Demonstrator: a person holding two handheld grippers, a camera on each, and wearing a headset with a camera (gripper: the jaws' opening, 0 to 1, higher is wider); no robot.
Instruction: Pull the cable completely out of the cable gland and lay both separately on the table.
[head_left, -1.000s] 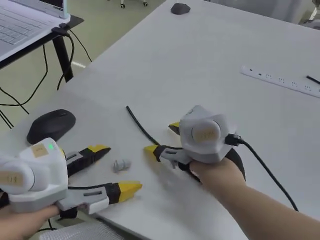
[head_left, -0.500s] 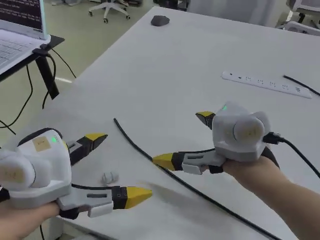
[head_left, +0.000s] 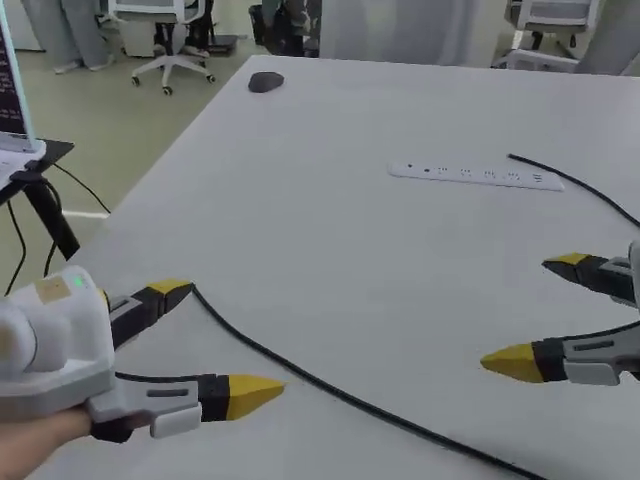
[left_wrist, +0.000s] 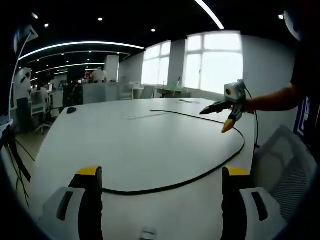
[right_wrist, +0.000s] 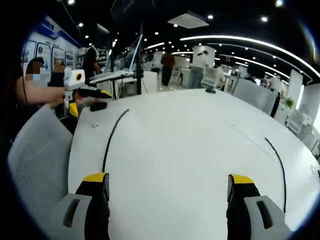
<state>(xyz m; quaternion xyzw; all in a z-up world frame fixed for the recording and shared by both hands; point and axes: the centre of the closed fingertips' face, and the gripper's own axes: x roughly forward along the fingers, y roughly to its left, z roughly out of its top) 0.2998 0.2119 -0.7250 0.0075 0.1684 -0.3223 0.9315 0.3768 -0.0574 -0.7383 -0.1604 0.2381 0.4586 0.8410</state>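
Right tongs (head_left: 515, 313) withdrawn rightward off cable (head_left: 300, 372); left tongs (head_left: 235, 338) agape, level.

We stand at a wide white bench (head_left: 400, 230) in an open-plan office. Past its far left corner, white office chairs (head_left: 150, 12) stand on a pale greenish floor (head_left: 110, 130). Tall bright windows (left_wrist: 220, 62) fill one wall. Overhead, curved light strips (left_wrist: 75, 45) and small spotlights (left_wrist: 100, 19) cross a dark ceiling (left_wrist: 125, 20). A grey mesh chair (right_wrist: 37, 150) sits at the bench's near edge.
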